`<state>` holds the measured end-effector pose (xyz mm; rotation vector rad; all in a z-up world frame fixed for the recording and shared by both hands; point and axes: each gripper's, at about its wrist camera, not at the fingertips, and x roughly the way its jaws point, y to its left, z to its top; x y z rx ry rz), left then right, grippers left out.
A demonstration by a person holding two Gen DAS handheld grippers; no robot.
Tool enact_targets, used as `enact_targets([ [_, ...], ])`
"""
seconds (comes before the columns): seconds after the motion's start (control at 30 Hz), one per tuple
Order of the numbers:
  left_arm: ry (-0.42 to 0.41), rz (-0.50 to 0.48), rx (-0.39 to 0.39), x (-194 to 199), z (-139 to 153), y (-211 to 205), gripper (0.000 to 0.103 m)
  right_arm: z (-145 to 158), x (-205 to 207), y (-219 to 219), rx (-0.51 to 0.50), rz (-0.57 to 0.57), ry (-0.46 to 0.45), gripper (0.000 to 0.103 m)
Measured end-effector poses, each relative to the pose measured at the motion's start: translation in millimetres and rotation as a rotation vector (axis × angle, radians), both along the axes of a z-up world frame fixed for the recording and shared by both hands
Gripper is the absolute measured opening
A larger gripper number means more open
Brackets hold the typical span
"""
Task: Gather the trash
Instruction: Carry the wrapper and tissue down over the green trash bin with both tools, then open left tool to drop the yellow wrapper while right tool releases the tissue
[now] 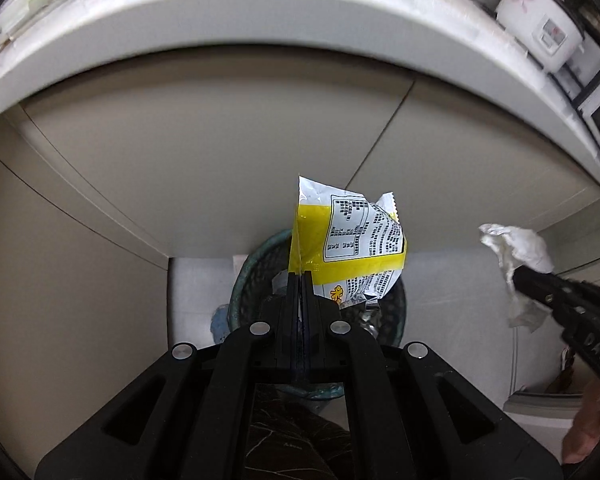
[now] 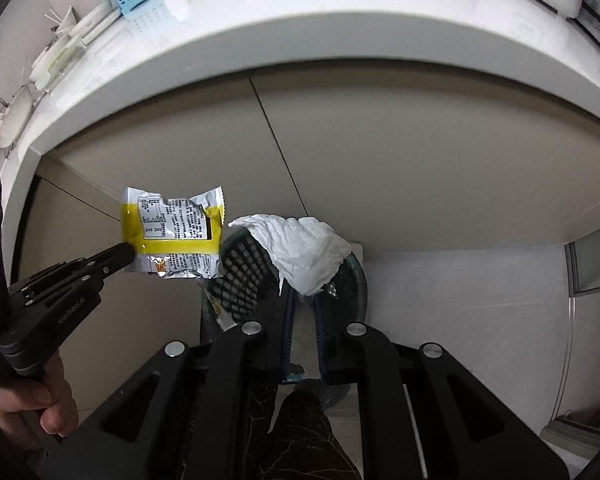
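The left gripper [image 1: 299, 276] has its jaws pressed together on the edge of a yellow-and-silver snack wrapper [image 1: 348, 240], which stands up from the fingertips toward 1 o'clock – directly over the mouth of a dark green mesh wastebasket [image 1: 256, 264] on the floor. The right gripper [image 2: 305, 292] pinches a crumpled white tissue [image 2: 304, 252], held above the same basket's rim [image 2: 240, 264] (some rubbish already lies inside). In the left wrist view the tissue [image 1: 516, 252] hangs at 3 o'clock, well apart from the wrapper. In the right wrist view the wrapper [image 2: 172, 232] sits at 9 o'clock – a hand [image 2: 32, 404] grips that tool's handle. A white countertop [image 1: 260, 20] arcs overhead, with beige cabinet doors [image 1: 204, 152] beneath it.
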<state>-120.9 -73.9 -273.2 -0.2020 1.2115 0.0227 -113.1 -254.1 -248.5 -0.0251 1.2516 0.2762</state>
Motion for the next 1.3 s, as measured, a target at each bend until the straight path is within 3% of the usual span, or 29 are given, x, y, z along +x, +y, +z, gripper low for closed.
enact_targets([
  [0.23,0.096,-0.08,0.052,-4,-41,-18,0.0,-7,-3,-5,-0.026,0.003,0.017,0.009],
  [0.67,0.136,-0.111,0.053,-3,-53,-25,0.007,-10,1,1,-0.04,0.01,0.021,0.009],
  [0.83,0.13,-0.097,0.059,-3,-56,-27,0.037,-13,2,3,-0.045,0.008,0.024,0.009],
  [0.93,0.125,-0.098,0.06,-2,-55,-30,0.05,-14,2,3,-0.047,0.008,0.027,0.009],
  [1.13,0.065,-0.057,0.039,-4,-35,-22,0.069,-16,6,7,-0.029,0.014,0.032,0.009],
  [1.3,0.016,0.008,-0.019,-6,-6,3,0.079,-21,8,18,-0.015,0.036,0.043,0.009],
])
